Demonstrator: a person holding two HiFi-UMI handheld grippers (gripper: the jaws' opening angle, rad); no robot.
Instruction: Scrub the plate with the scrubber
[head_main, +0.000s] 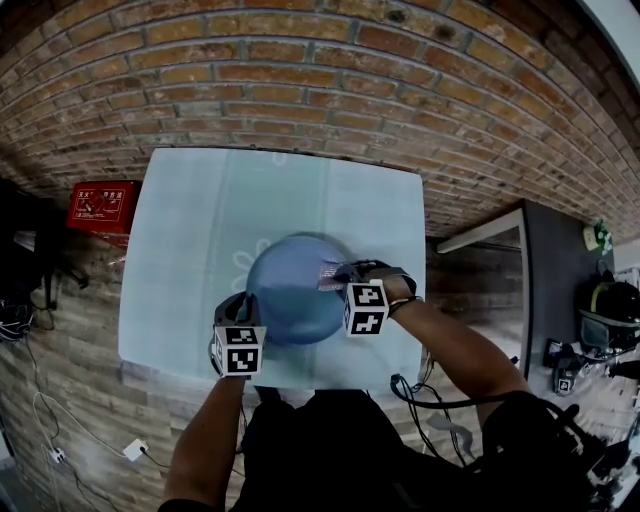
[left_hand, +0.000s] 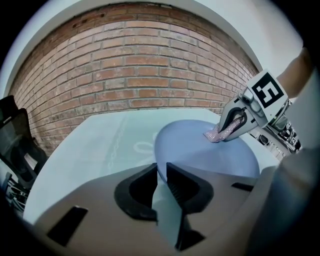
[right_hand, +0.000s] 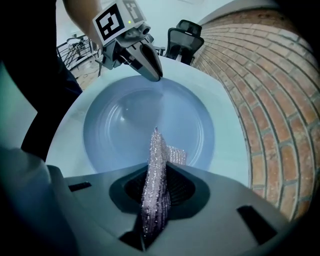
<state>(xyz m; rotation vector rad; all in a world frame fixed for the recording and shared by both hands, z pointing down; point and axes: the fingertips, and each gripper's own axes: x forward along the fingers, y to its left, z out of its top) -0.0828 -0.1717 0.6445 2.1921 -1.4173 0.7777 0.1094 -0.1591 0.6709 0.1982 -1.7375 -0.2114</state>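
Blue plate (right_hand: 125, 120) is on the pale bench (head_main: 200, 220), close to the bench's front edge & roughly centred btwn the person's arms. Left hand-held gripper (left_hand: 160, 173) has its jaws drawn in to a narrow gap on the plate's near-left rim. The rim runs right btwn the pads, so it's pinching the plate. Right hand-held gripper (right_hand: 157, 176) points steeply down over the plate's right side. Its jaws are clamped on a glittery pink-silver scrubber (right_hand: 156, 160), which stands on edge btwn the pads w/ a folded bit sticking out ahead. In the left gripper view the scrubber's lower end touches the plate's surface near the far-right rim. Brick wall (left_hand: 140, 75) stands behind the bench.
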